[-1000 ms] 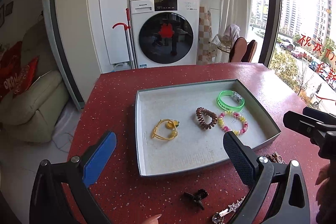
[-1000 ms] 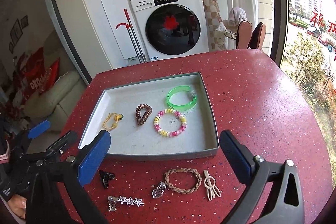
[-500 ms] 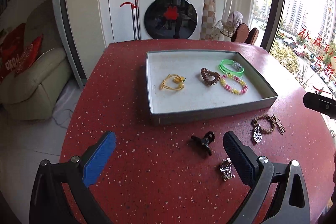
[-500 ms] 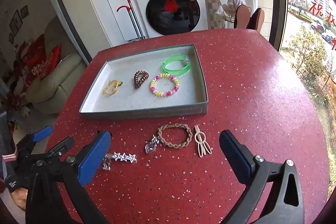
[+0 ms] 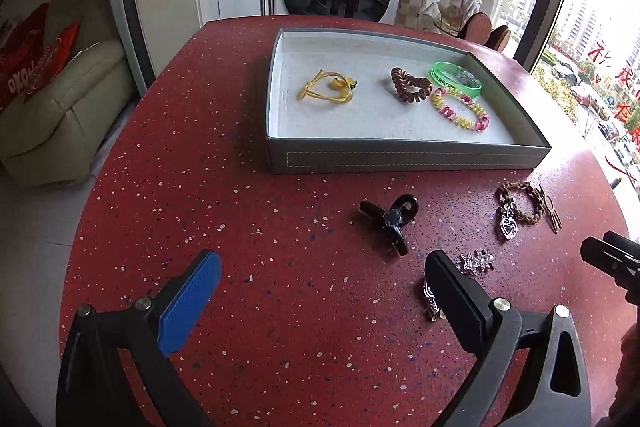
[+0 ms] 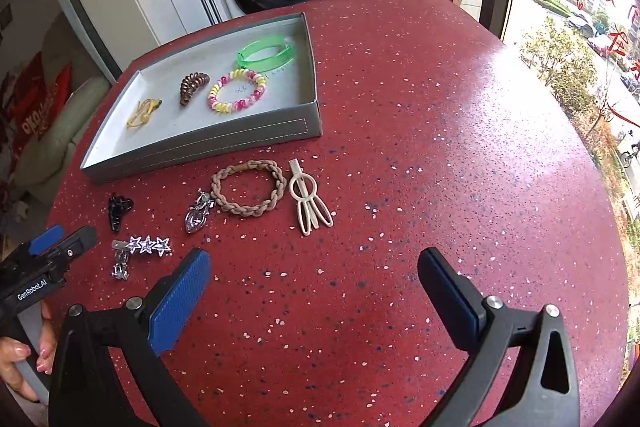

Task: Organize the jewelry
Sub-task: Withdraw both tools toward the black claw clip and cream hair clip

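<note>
Holding nothing, left claw (image 5: 320, 291) and right claw (image 6: 314, 285) both gape wide above the red tabletop (image 6: 440, 131). One grey tray (image 6: 208, 147) holds four pieces: yellow tie (image 6: 142, 113), brown coil (image 6: 193, 87), beaded bracelet (image 6: 237, 95), green band (image 6: 264, 53). Five pieces lie loose between tray and claws: black clip (image 6: 118, 210), star clip (image 6: 146, 246), heart charm (image 6: 198, 215), braided bracelet (image 6: 249, 187), cream clip (image 6: 308, 201). Star clip sits just beside the left claw's right finger (image 5: 460, 291).
</note>
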